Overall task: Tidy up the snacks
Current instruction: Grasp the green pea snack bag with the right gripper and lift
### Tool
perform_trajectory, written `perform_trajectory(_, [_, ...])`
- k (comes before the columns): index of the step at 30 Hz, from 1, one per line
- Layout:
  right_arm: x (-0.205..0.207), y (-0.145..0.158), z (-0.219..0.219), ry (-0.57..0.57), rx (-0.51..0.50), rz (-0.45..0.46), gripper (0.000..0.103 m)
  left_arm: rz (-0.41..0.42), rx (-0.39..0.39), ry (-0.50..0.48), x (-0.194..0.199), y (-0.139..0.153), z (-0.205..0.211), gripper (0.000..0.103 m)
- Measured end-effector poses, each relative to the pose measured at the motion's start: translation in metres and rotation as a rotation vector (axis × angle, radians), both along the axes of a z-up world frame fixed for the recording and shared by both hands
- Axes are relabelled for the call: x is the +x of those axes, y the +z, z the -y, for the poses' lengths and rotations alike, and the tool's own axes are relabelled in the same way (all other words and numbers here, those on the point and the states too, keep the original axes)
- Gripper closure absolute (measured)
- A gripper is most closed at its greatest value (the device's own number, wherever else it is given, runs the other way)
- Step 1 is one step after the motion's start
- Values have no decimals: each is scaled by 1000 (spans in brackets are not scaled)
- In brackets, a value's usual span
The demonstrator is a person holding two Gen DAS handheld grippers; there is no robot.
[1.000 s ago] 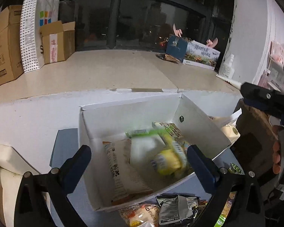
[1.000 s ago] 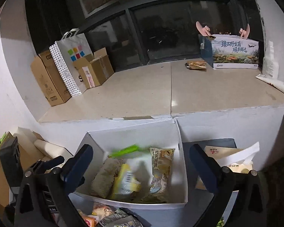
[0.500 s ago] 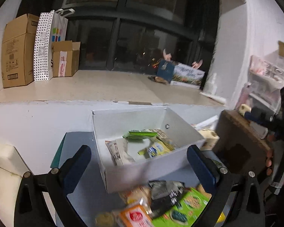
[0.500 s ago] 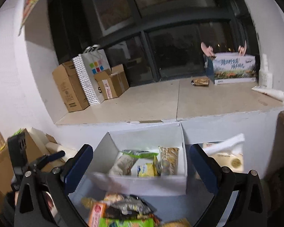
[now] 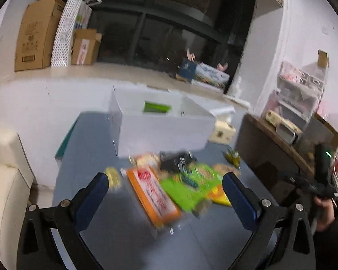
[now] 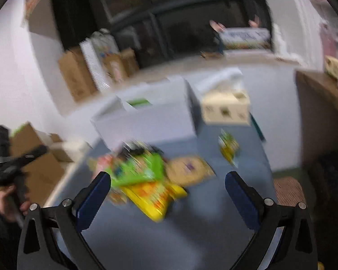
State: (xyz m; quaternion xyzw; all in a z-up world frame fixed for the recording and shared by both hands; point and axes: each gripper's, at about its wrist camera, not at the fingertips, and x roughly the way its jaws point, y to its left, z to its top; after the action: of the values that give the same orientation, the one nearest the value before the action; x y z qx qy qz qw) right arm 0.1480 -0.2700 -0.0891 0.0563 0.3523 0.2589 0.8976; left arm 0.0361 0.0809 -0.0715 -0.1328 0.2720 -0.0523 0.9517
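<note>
While both views blur | left gripper (image 5: 165,194) spread, empty | right gripper (image 6: 167,190) spread, empty | loose snack packets (image 5: 180,184) before white cardboard box (image 5: 164,132) on blue table (image 5: 124,236)

Both wrist cameras look forward and down from above the near end of the blue-grey tabletop (image 5: 90,148), toward the dark window. They share the open white cardboard box (image 5: 164,132) (image 6: 151,121) and the blurred heap of bright snack packets (image 5: 180,184) (image 6: 146,175); the left camera sits further left.

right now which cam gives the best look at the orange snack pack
The left wrist view. The orange snack pack lies on the blue table between the open claw's tips, its red label visible despite blur. In the right wrist view it can't be picked out; the green packet and yellow packet dominate the blurred pile.
</note>
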Motion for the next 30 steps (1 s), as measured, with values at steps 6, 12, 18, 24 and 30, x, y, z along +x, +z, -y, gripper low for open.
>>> perform_trajectory(6, [50, -19, 3, -91, -107, -65, 0, -20, 46, -20, -19, -11, 14, 0])
perform_trajectory(12, [118, -41, -7, -149, -158, -115, 0, -35, 28, -20, -18, -14, 9, 0])
perform_trajectory(18, [145, -65, -21, -245, -277, -122, 0, -35, 18, -4, -22, -18, 2, 0])
perform_trajectory(24, [148, -79, -48, -267, -442, -104, 33, -46, -17, 5, -22, -25, -3, 0])
perform_trajectory(30, [139, -62, -46, -261, -366, -40, 74, -54, -19, 20, -23, -29, -8, 0])
